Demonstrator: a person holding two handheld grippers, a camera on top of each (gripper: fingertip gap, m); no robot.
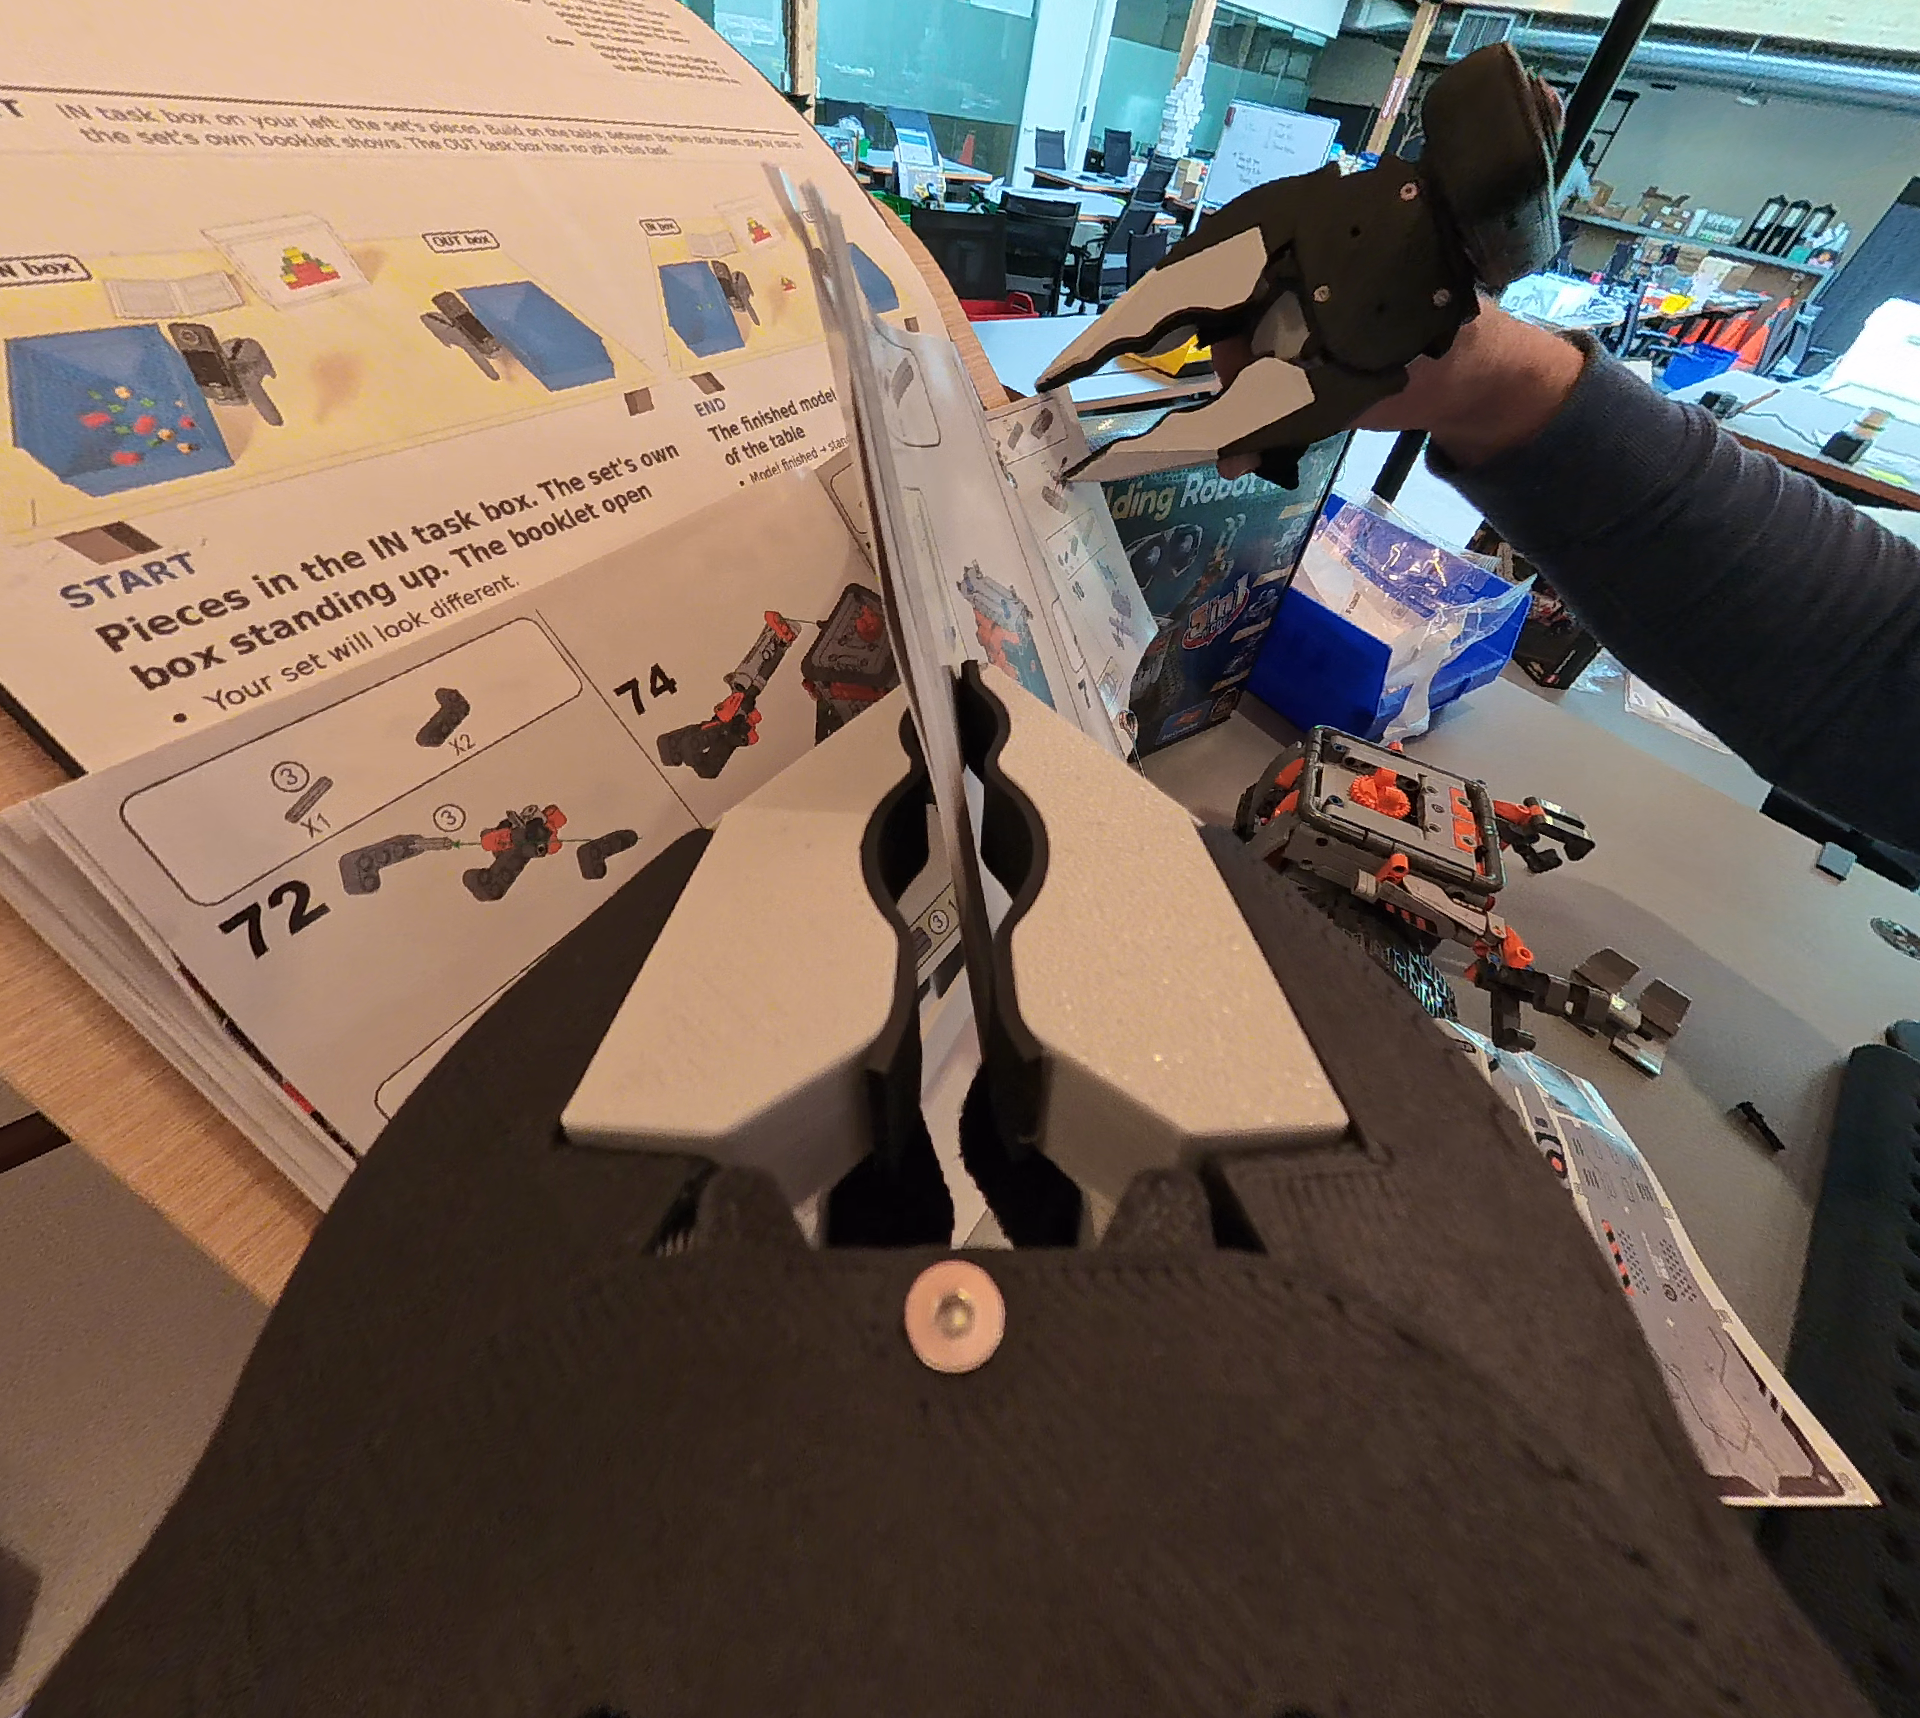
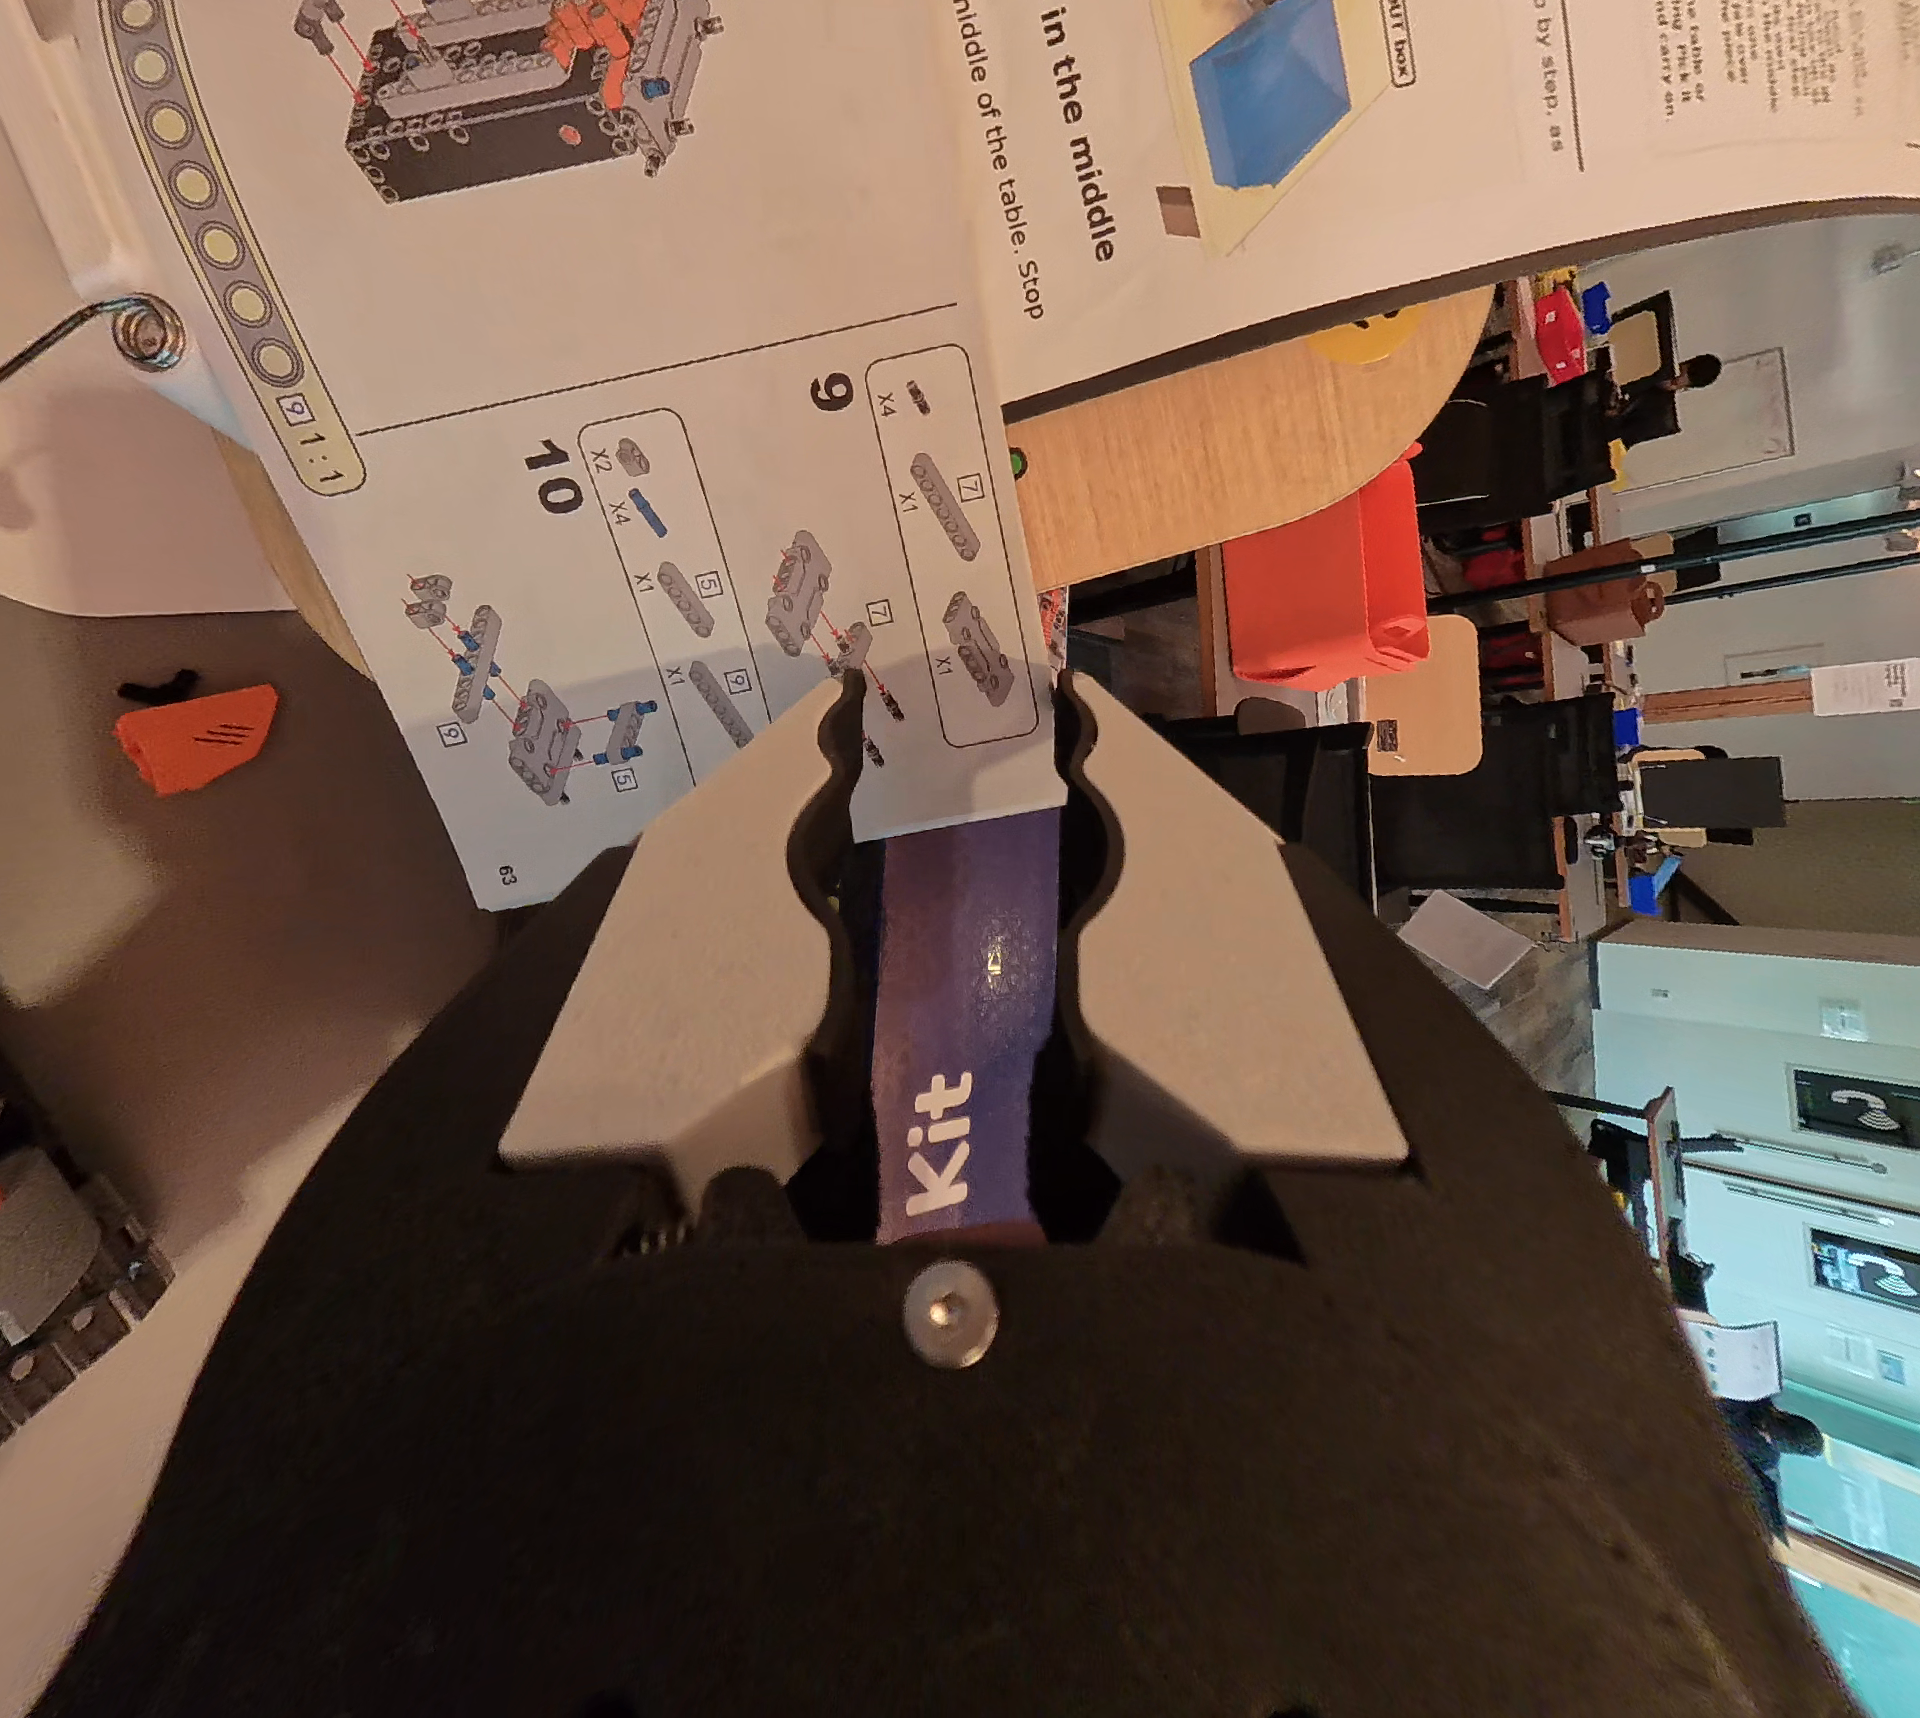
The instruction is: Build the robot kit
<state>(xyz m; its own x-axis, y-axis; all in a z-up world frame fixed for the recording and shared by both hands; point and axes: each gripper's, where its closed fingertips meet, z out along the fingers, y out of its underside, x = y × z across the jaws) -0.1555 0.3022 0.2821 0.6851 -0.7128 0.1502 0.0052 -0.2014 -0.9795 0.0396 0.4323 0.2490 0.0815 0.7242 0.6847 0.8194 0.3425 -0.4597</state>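
My left gripper (image 1: 951, 697) is shut on a thin sheaf of booklet pages (image 1: 914, 463), which stands edge-on between the grey fingers. The open instruction booklet (image 1: 416, 795) lies to the left, propped against a wooden board. My right gripper (image 1: 1055, 427) is open at the upper right, and its lower fingertip touches the far side of the lifted pages. In the right wrist view the right gripper (image 2: 961, 692) is open, with the corner of a booklet page (image 2: 623, 525) and a purple box face (image 2: 966, 993) showing between its fingers.
A large printed instruction sheet (image 1: 312, 162) stands behind the booklet. A built grey and orange robot model (image 1: 1382, 837) lies on the grey table (image 1: 1714, 868). Behind it are the set's box (image 1: 1205, 588) and a blue bin with plastic bags (image 1: 1382, 640). A loose orange piece (image 2: 197, 733) lies on the table. The tips of one gripper are about 25 cm away from the tips of the other.
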